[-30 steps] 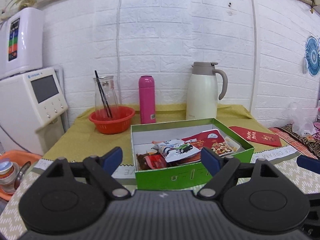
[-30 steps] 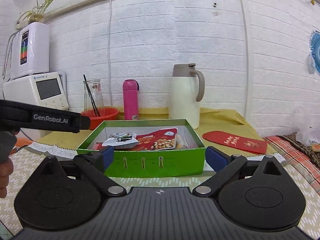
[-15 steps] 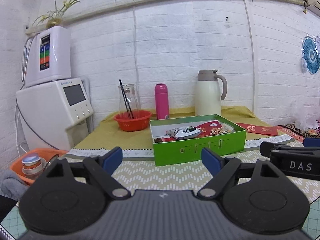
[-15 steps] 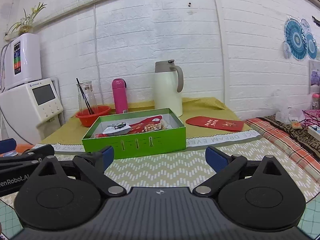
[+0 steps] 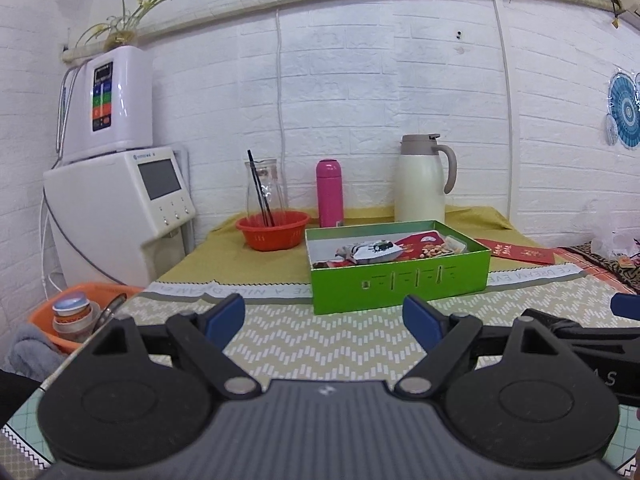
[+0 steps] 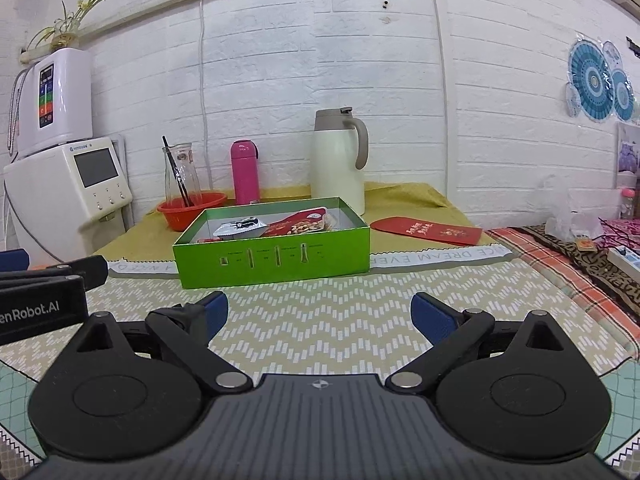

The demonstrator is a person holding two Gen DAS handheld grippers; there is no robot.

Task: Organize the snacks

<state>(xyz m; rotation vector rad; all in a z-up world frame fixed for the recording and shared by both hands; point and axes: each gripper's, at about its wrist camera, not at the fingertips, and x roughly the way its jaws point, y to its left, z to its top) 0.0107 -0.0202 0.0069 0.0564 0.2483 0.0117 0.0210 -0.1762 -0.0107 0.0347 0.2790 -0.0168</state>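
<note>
**White-brick corner, snack box well ahead**

Patterned mat (image 5: 320,344) was bare under my left gripper (image 5: 324,316) and right gripper (image 6: 320,314); both jaws apart, empty. Snack packets (image 6: 276,226) lay in the green box (image 6: 276,258). Likely light, crinkly, slippery film; I'd pinch a sealed edge.

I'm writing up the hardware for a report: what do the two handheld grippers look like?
Both look alike. The left gripper and right gripper each have a dark grey ribbed body, two black rounded link plates with silver pivot pins, and black fingers tipped with blue pads. White lettering reading "enRobot.AI" marks the left one's side, seen from the right camera. No cables or sleeves show.
</note>
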